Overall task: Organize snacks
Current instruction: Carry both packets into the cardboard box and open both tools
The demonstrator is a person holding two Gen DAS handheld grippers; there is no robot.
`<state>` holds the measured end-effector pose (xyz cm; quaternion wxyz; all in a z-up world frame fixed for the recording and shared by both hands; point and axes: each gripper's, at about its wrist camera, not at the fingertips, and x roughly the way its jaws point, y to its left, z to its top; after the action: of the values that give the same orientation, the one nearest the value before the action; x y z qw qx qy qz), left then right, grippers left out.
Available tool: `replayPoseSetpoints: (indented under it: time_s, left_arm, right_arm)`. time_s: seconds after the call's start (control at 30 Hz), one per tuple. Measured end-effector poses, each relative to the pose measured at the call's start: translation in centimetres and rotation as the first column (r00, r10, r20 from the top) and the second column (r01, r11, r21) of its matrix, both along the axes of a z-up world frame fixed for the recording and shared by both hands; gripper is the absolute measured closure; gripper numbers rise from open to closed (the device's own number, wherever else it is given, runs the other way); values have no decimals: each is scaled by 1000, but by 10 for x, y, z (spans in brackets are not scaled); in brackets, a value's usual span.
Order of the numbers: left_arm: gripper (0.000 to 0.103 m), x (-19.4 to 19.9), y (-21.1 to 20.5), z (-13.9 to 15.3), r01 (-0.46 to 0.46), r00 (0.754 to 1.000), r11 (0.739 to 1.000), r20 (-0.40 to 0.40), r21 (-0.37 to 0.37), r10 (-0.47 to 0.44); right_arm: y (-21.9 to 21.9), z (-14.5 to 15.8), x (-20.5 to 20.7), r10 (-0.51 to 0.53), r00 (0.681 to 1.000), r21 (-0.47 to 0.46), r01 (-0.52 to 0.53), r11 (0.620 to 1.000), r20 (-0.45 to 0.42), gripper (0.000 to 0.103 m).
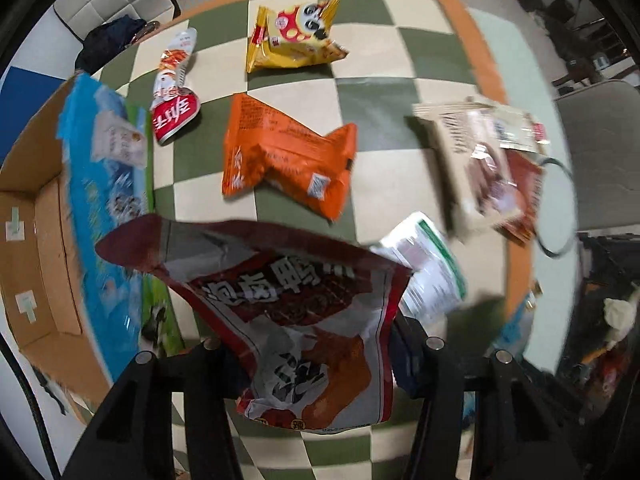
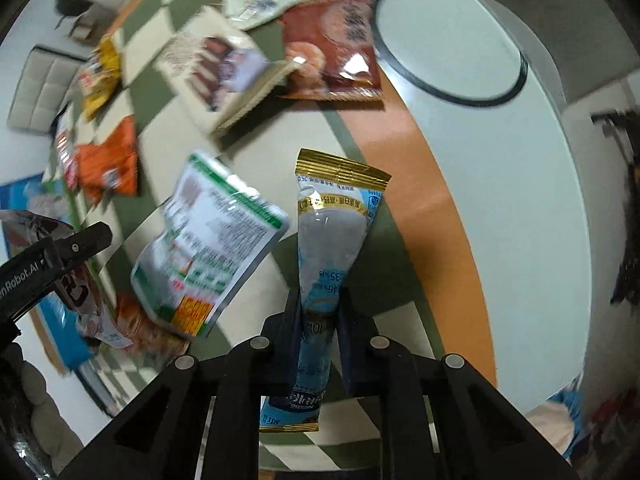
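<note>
My left gripper [image 1: 316,344] is shut on a dark red and silver snack pouch [image 1: 288,312] and holds it above the checkered mat, next to the cardboard box [image 1: 36,240]. My right gripper [image 2: 318,304] is shut on a slim light blue sachet with gold ends [image 2: 332,232], held upright above the mat. The left gripper [image 2: 60,256] with its pouch shows at the left of the right wrist view. On the mat lie an orange pack [image 1: 280,156], a yellow cartoon pack [image 1: 296,36], a red and white pack [image 1: 176,84], a white and green pack [image 2: 208,248] and a beige chocolate pack [image 1: 480,160].
The open box stands at the left with a blue printed flap [image 1: 112,200]. A brown shrimp pack [image 2: 336,48] lies by the beige one. A black ring [image 2: 448,40] lies on the pale table beyond the mat's orange border [image 2: 432,216]. Chairs stand around.
</note>
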<state>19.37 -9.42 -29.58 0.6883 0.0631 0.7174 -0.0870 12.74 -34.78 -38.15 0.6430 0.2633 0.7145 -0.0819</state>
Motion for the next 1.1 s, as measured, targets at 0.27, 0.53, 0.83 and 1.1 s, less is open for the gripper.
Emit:
replayPoseSetpoints:
  time_s: [0.27,0.53,0.83,1.1]
  left_arm:
    - [52,2,26,92,-58,997,994,49,-98,63]
    - [51,55,93,117,-115,984,991,125,-73,123]
    - [51,110,238,87,-206,976,977,65,-48,209]
    - [51,155,282,29,-217,976,971,-36,-105,214]
  right_arm:
    - [39,86,30,186,971,35,-194,980,152,86]
    - [134,152,77,327,902,85,-363,928,283,86]
    - [280,146,155,376,872,91,-421,902,313,86]
    - [373,91,200,455,859,34,-475,879,234,86]
